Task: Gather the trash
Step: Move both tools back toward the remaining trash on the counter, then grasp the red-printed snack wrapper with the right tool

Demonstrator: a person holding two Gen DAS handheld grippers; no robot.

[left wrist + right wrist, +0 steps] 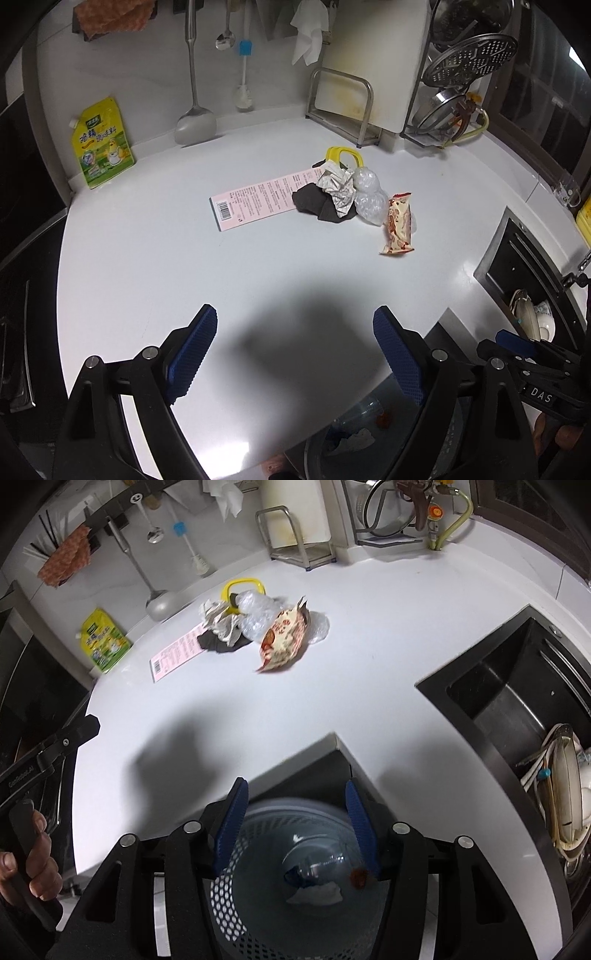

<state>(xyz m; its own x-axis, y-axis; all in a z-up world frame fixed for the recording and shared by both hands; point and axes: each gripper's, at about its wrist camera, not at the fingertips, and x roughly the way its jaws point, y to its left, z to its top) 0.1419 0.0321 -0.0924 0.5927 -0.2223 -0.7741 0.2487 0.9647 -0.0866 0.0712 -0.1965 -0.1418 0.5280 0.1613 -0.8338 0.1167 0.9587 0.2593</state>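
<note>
1. Counts: one trash pile on the white counter. It holds 1 pink flat card package with barcode, 1 dark cloth scrap, 1 crumpled paper/foil wad, 1 lump of clear plastic wrap, 1 snack wrapper, 1 yellow plastic loop.
2. One mesh trash bin with a clear liner; inside it are a clear bottle, a white tissue and a small red scrap.
3. Left gripper: jaws spread wide, nothing between them, only bare counter and its own shadow. The pile sits in the upper centre of the left wrist view, well apart from the fingertips; the snack wrapper is the nearest piece, up and right of the right-hand pad.
4. Right gripper: jaws partly apart, nothing pinched. It hangs over the bin at bottom centre of the right wrist view; the pile is well apart, upper centre-left.
5. Both have blue ribbed pads on black frames. A hand holds the left gripper's handle at the lower left of the right wrist view.
6. Other: 1 yellow-green seasoning pouch against the wall at upper left, glossy. 1 dark steel sink at right, dishes stacked in it. Counter is smooth, slightly glossy.
</note>
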